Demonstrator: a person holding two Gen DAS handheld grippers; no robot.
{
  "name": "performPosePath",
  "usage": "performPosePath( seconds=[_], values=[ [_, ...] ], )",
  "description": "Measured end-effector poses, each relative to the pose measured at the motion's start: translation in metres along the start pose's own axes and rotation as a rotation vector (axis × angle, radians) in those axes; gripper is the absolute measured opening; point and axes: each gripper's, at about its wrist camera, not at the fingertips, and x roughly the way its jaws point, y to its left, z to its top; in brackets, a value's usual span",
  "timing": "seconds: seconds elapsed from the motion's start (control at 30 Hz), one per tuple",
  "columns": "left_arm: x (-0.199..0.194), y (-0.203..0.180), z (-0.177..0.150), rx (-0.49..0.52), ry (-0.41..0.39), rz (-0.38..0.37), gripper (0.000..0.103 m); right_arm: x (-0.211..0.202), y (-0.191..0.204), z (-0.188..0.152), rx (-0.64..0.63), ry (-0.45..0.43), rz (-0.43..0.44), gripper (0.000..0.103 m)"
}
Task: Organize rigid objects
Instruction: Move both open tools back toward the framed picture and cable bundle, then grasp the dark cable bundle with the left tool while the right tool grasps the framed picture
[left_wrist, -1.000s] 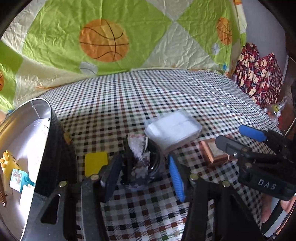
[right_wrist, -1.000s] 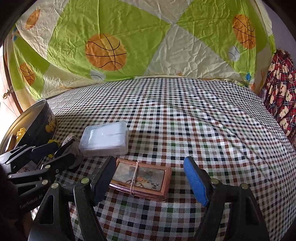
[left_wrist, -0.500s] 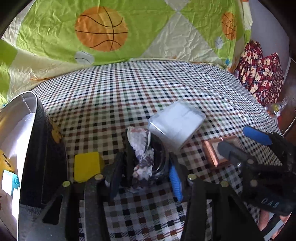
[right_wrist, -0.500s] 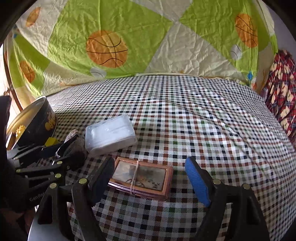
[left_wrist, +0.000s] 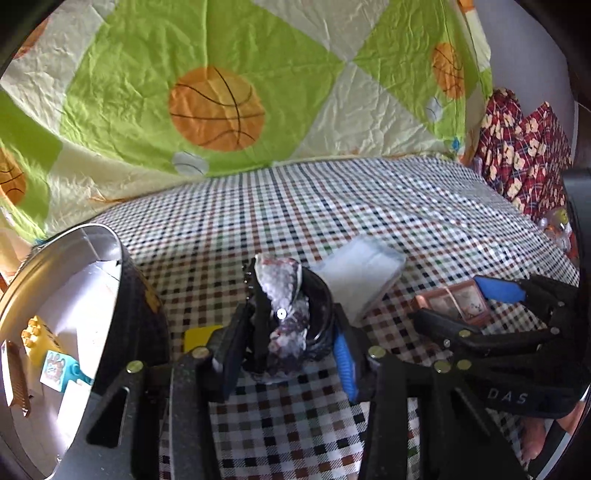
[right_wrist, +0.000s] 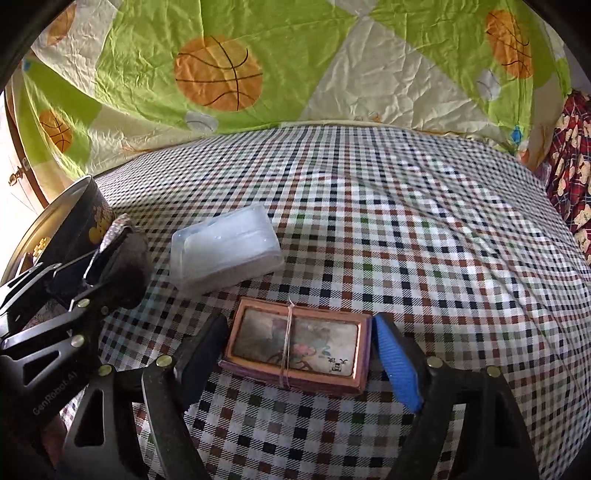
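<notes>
My left gripper (left_wrist: 286, 350) is closing its jaws on a dark round case (left_wrist: 295, 314) with a glittery grey lid, and both pads press its sides. In the right wrist view the case (right_wrist: 125, 266) hangs tilted in that gripper (right_wrist: 110, 266), beside the black tin (right_wrist: 77, 214). A pink-framed card bundle (right_wrist: 295, 347) tied with string lies flat on the checked cloth. My right gripper (right_wrist: 301, 354) stands open around it, one finger at each end. In the left wrist view the right gripper (left_wrist: 467, 306) sits over the bundle (left_wrist: 458, 299).
A round black tin (left_wrist: 125, 295) at the left holds a yellow brick (left_wrist: 37, 332) and a teal tile (left_wrist: 55, 369). A yellow block (left_wrist: 197, 338) lies beside the tin. A clear plastic box (right_wrist: 225, 247) rests behind the bundle. A basketball quilt hangs behind.
The left jaws narrowed onto the dark case, which now stands higher in the view. The right gripper moved forward, so the card bundle now lies between its fingers.
</notes>
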Motion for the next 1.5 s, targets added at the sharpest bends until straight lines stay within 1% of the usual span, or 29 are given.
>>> performPosePath(
  seconds=[0.13,0.3,0.4,0.6,0.67,0.87,1.5],
  values=[
    [-0.006,0.006,0.002,-0.029,-0.035,0.01,0.042,-0.007,0.0,-0.001,-0.007,-0.03,-0.021,0.081],
    [-0.012,0.006,0.001,-0.026,-0.07,0.029,0.042,-0.003,0.002,0.001,-0.016,-0.012,-0.028,0.081],
    [-0.018,0.005,-0.001,-0.027,-0.097,0.043,0.042,-0.004,0.004,0.001,-0.019,-0.027,-0.031,0.081],
    [-0.029,0.005,-0.003,-0.03,-0.158,0.074,0.042,-0.019,0.007,-0.003,-0.024,-0.11,-0.039,0.081],
    [-0.033,0.006,-0.004,-0.034,-0.179,0.083,0.042,-0.027,0.008,-0.005,-0.026,-0.151,-0.048,0.081],
    [-0.041,0.008,-0.006,-0.047,-0.216,0.095,0.042,-0.044,0.01,-0.009,-0.031,-0.241,-0.064,0.081],
    [-0.057,0.011,-0.01,-0.068,-0.303,0.117,0.042,-0.07,0.011,-0.017,-0.012,-0.376,-0.076,0.081]
  ],
)
